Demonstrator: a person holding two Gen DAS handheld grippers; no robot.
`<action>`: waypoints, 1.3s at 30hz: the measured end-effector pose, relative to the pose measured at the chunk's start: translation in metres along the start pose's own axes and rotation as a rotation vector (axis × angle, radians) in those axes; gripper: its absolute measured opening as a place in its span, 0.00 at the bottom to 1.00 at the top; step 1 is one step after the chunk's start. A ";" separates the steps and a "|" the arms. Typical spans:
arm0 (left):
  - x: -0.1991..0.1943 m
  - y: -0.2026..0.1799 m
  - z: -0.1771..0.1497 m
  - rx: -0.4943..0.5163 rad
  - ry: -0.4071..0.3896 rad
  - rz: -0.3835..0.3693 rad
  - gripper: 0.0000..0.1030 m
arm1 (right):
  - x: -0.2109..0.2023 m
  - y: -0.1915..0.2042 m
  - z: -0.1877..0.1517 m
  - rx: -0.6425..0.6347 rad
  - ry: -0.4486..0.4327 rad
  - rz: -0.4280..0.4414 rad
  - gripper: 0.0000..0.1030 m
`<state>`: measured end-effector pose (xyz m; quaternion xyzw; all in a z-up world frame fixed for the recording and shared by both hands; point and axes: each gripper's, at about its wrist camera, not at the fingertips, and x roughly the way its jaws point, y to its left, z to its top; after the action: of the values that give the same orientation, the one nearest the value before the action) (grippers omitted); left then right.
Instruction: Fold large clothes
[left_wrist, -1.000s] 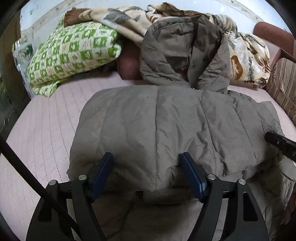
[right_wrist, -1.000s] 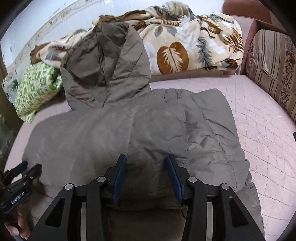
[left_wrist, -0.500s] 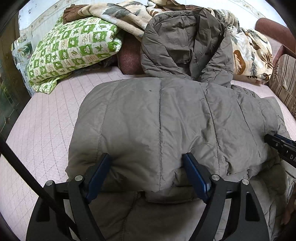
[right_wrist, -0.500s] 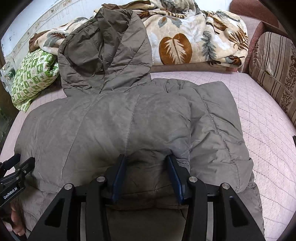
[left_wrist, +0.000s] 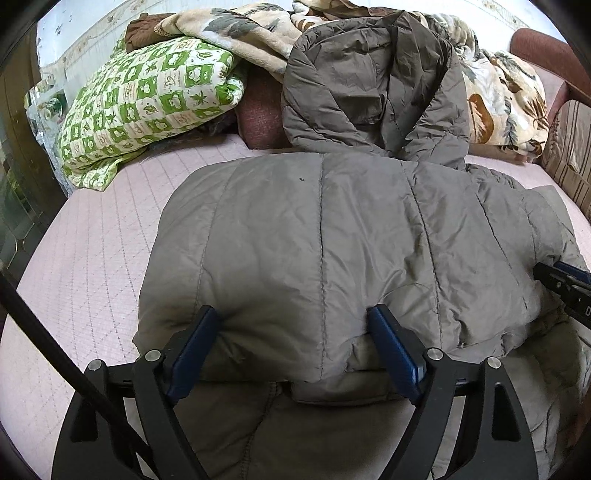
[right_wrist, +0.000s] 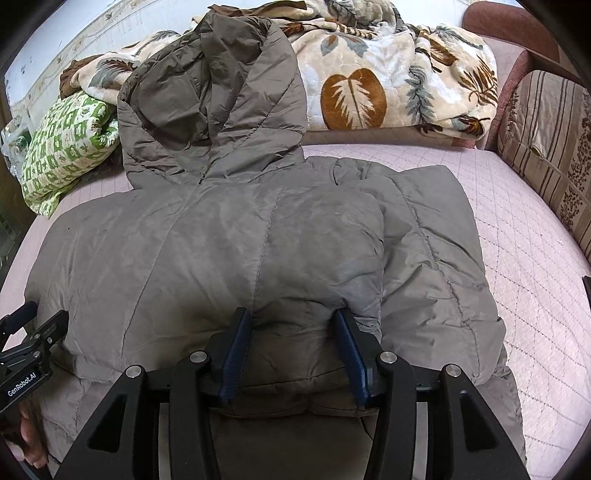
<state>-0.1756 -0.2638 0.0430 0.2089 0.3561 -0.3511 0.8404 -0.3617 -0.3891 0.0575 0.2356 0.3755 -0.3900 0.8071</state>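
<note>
A large grey-brown puffer jacket (left_wrist: 321, 240) lies on the pink quilted bed (left_wrist: 92, 258), its lower part folded up over the body. Its hood (left_wrist: 369, 85) leans on the bedding behind. My left gripper (left_wrist: 291, 321) has the fold's near left edge between its blue pads; the jaws are opening and the puffy cloth still dents at the pads. In the right wrist view the jacket (right_wrist: 240, 251) fills the middle. My right gripper (right_wrist: 291, 317) pinches the fold's right part, the cloth bunched between its pads, jaws easing open slightly. Each gripper shows at the other view's edge.
A green-and-white pillow (left_wrist: 147, 103) lies at the back left. A leaf-print blanket (right_wrist: 388, 74) is heaped behind the hood. A striped cushion (right_wrist: 554, 140) and a brown armrest stand at the right. A hand (right_wrist: 29, 435) holds the left gripper. A black strap (left_wrist: 55, 350) crosses the lower left.
The folded part of the jacket has come to lie flatter over the body, and the hood shows more fully. The left jaws stand a little wider. Both hands have stayed put.
</note>
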 end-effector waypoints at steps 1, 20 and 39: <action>0.000 0.000 0.000 -0.001 0.002 0.003 0.84 | 0.000 0.000 0.000 0.000 0.000 0.000 0.51; 0.004 0.004 -0.002 -0.022 0.013 0.013 0.94 | 0.001 0.004 -0.001 -0.024 -0.005 -0.018 0.53; -0.002 0.008 -0.001 -0.047 0.009 -0.005 0.97 | 0.001 0.008 0.000 -0.028 0.005 0.012 0.68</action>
<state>-0.1709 -0.2566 0.0452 0.1898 0.3685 -0.3436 0.8427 -0.3550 -0.3850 0.0578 0.2276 0.3814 -0.3794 0.8117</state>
